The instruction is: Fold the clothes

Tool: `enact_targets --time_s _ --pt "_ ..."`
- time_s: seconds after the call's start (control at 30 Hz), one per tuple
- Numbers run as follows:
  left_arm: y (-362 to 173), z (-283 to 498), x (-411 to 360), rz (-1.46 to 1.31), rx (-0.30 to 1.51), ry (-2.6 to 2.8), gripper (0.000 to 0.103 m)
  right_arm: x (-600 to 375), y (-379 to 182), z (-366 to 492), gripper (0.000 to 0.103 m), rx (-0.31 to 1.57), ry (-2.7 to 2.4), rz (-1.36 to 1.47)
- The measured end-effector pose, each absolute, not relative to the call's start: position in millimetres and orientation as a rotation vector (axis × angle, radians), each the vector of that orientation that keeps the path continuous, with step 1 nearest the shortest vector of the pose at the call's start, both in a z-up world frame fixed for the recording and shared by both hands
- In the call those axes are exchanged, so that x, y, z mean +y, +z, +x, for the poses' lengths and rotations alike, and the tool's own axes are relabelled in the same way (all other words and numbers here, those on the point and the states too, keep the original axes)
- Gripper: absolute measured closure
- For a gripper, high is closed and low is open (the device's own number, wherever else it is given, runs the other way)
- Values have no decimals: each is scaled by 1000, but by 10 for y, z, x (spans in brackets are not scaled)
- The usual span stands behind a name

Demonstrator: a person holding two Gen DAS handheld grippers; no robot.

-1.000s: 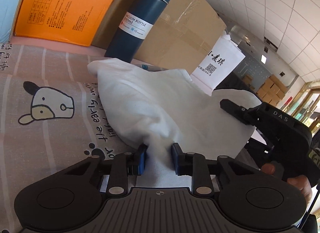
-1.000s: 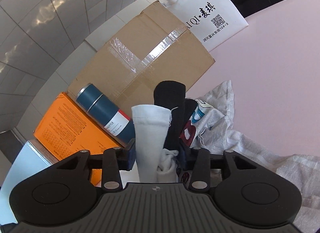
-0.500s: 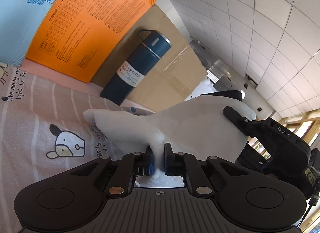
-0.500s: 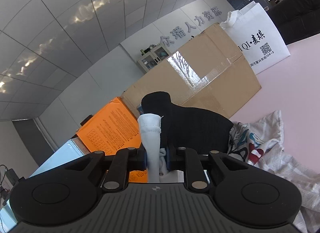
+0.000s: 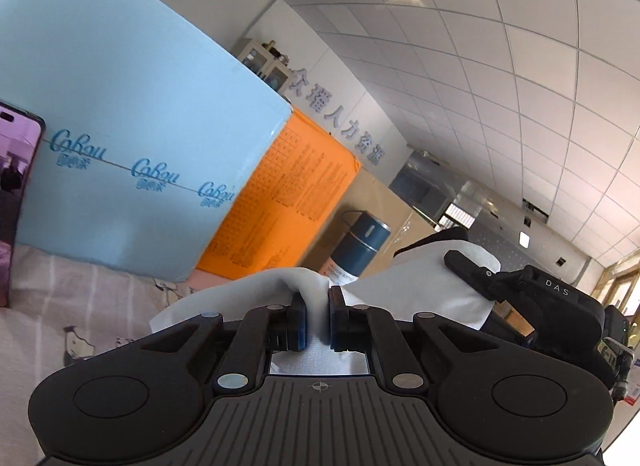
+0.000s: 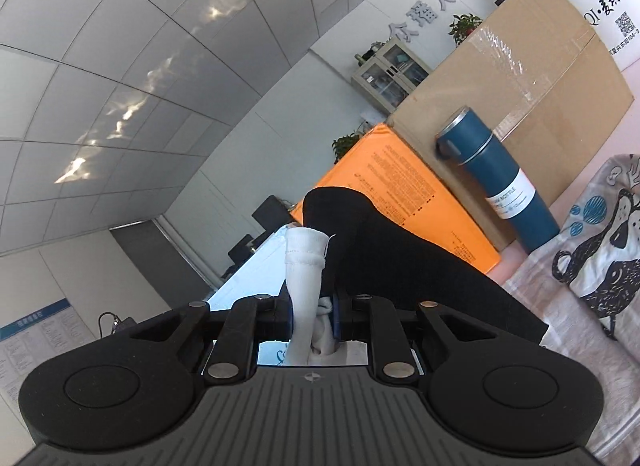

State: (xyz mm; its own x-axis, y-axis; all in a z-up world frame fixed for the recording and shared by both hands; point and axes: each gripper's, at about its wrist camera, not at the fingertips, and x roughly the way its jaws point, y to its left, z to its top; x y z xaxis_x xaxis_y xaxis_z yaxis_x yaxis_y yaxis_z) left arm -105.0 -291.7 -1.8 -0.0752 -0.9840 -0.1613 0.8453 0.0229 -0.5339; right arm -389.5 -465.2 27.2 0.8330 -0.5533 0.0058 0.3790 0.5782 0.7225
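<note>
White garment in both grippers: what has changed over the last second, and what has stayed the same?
Both grippers closed further on the white garment and lifted it off the cow-print cloth; both views tilted up from the table toward the ceiling. The left gripper and right gripper remain clamped on the fabric, which spans between them. The blue vacuum bottle, orange box and cardboard box have not moved.

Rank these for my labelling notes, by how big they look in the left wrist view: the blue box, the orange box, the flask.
1. Blue box, largest, though it is nearest the camera, which inflates it.
2. Orange box.
3. Flask, smallest; white cloth hides its base.
</note>
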Motion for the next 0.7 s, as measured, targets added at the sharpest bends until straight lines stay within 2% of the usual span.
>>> enact_targets --time_s 0.07,0.23,0.4,0.7 --pt "35 -959 -2776 -275 551 -1526 94 -4598 262 -3768 87 -233 -513 796" --pt "-47 -934 -2411 -133 606 -1573 94 -4297 151 -3725 88 -184 -482 841" --pt "-234 -1051 -1980 -4 686 -1639 94 -3588 -136 -4043 88 -80 -499 864" --pt "-570 -1357 -1561 218 705 -1647 92 -2790 -678 -4467 87 80 -638 980"
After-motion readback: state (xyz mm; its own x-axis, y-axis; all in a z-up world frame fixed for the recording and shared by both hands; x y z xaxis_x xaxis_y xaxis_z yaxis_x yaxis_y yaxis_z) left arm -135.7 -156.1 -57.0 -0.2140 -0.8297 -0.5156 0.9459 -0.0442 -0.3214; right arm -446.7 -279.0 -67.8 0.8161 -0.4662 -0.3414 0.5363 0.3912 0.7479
